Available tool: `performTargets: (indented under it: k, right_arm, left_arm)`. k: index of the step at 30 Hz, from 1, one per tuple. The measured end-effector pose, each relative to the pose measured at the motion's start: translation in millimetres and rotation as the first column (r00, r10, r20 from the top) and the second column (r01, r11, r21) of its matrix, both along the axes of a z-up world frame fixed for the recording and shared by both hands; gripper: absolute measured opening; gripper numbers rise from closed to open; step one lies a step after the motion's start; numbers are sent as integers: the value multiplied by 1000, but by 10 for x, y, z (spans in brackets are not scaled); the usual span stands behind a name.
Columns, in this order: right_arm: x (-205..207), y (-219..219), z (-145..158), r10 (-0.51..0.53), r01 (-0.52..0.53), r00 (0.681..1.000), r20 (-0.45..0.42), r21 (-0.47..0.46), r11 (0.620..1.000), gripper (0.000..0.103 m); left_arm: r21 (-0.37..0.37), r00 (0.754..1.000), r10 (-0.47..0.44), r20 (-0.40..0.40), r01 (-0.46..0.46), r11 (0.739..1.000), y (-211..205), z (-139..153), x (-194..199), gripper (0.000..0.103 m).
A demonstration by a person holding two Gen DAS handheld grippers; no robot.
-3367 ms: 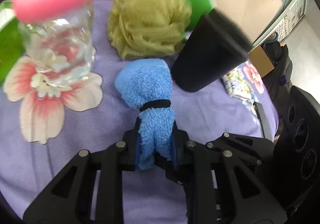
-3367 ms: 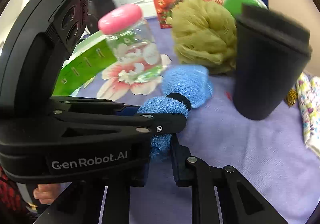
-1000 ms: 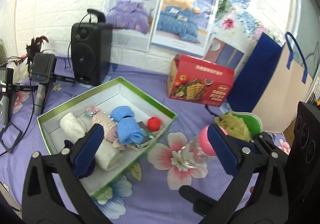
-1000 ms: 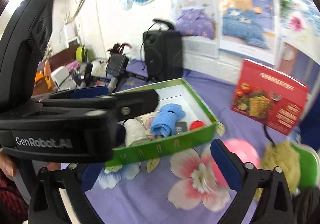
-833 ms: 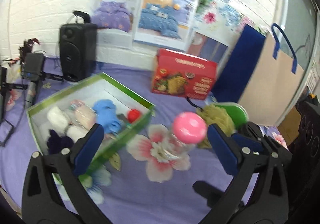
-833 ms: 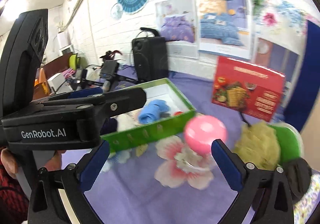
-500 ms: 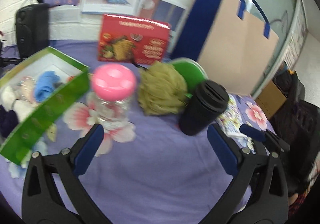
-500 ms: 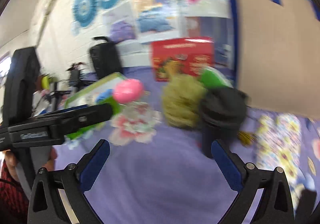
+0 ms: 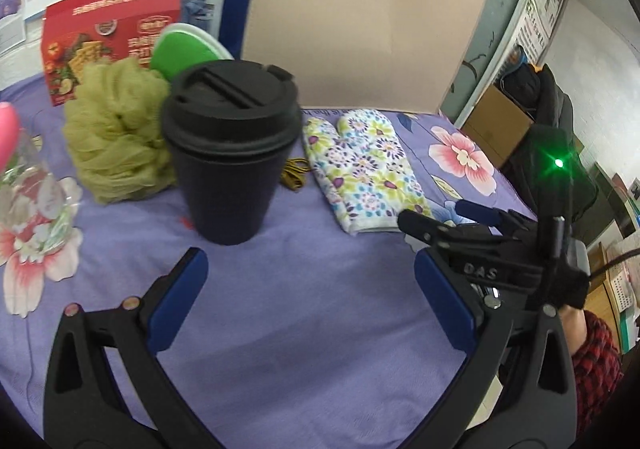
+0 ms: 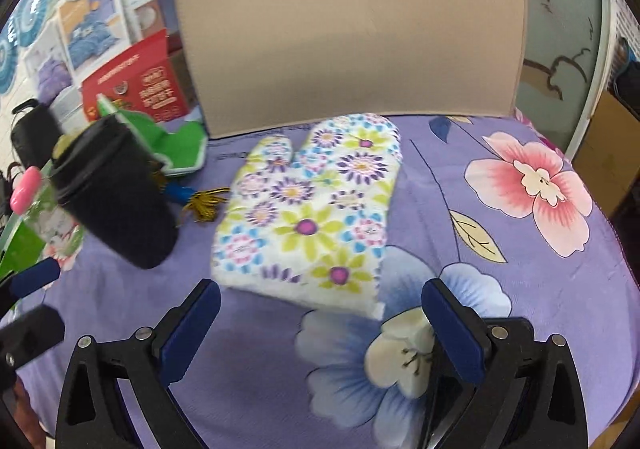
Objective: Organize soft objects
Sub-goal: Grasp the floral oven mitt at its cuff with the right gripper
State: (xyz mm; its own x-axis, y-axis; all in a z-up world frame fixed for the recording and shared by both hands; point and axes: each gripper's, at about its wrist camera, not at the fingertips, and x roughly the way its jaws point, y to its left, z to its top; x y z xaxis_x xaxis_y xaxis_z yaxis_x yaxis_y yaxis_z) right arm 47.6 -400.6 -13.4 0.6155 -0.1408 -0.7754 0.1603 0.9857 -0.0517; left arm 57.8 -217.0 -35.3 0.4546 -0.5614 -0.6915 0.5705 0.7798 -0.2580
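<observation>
A floral mitt is seen lying flat on the purple cloth at mid-frame, just above the right gripper, whose blue-padded jaws are spread wide with nothing between them. A black cup is found at left, with a yellow tassel between cup and mitt. A red box is placed at upper left, and a tan board fills the top.

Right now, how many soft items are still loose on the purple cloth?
2. The floral oven mitt lies flat just ahead of the open right tool. The green mesh bath pouf sits left of the black lidded cup. Others may be out of frame.
</observation>
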Motion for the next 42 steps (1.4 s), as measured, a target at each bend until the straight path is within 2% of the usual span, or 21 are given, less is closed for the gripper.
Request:
performTargets:
  k: [2, 3, 4, 5, 7, 9, 13, 16, 19, 21, 22, 24, 28, 31, 32, 33, 34, 35, 37, 42]
  right_arm:
    - [102, -87, -43, -11, 11, 1000, -20, 13, 1000, 98]
    - [142, -130, -72, -13, 13, 999, -32, 20, 1000, 92]
    - [182, -178, -110, -16, 17, 999, -43, 26, 1000, 79]
    - [207, -211, -153, -23, 24, 998, -55, 33, 999, 71]
    - [238, -260, -209, -11, 16, 997, -74, 62, 998, 36]
    - [164, -239, -168, 20, -15, 998, -59, 81, 997, 12]
    - [-68, -180, -72, 80, -75, 995, -55, 94, 993, 10]
    - [-411, -92, -15, 153, -146, 986, -68, 102, 984, 10]
    - [-733, -65, -13, 178, -169, 980, -84, 109, 980, 11]
    - [-893, -76, -26, 181, -168, 979, -96, 127, 978, 18]
    - [-933, -81, -28, 176, -164, 980, -97, 123, 979, 27]
    - [-967, -94, -13, 144, -135, 986, -82, 111, 985, 39]
    - [-797, -153, -26, 98, -88, 993, -73, 134, 987, 40]
    - [-681, -140, -47, 81, -72, 995, -63, 138, 988, 40]
    - [-634, -124, -66, 81, -72, 995, -60, 132, 989, 40]
    - [-615, -111, -83, 81, -73, 995, -61, 126, 989, 38]
    - [-602, -90, -99, 83, -75, 995, -63, 121, 990, 25]
    - [-609, -66, -111, 92, -84, 994, -62, 126, 988, 18]
    - [-627, 5, -81, 106, -98, 993, -57, 135, 986, 12]
    - [-811, 203, 299, 132, -133, 991, 24, 91, 987, 11]
  left_arm:
    - [4, 1000, -13, -3, 13, 1000, -110, -10, 11, 102]
    - [6, 1000, -16, -2, 16, 1000, -149, -12, 12, 102]
    - [10, 1000, -24, -1, 24, 1000, -190, -16, 8, 102]
    - [16, 999, -32, 0, 32, 999, -235, -18, 6, 101]
    - [30, 999, -52, 3, 52, 998, -317, -20, -1, 97]
    - [47, 998, -68, 11, 68, 997, -377, -25, -6, 94]
    - [52, 995, -93, -20, 94, 994, -453, -75, 12, 90]
    - [69, 994, -104, -29, 105, 992, -477, -128, -4, 89]
    - [87, 991, -120, -58, 125, 988, -487, -224, -12, 83]
    - [98, 989, -122, -88, 130, 987, -499, -303, 6, 81]
    - [103, 988, -115, -104, 126, 987, -514, -341, 29, 81]
    - [106, 986, -106, -128, 120, 987, -549, -394, 45, 81]
    - [116, 986, -95, -137, 111, 987, -577, -446, 61, 81]
    - [126, 986, -96, -136, 113, 986, -594, -462, 49, 66]
    - [134, 986, -104, -129, 122, 984, -611, -458, 33, 56]
    - [136, 984, -122, -127, 139, 981, -639, -453, 14, 40]
    - [131, 982, -142, -127, 159, 979, -653, -438, -10, 33]
    - [133, 981, -154, -120, 170, 976, -672, -415, -46, 25]
    - [132, 981, -169, -97, 181, 975, -679, -353, -106, 20]
    - [50, 983, -179, -44, 181, 982, -475, 20, -223, 18]
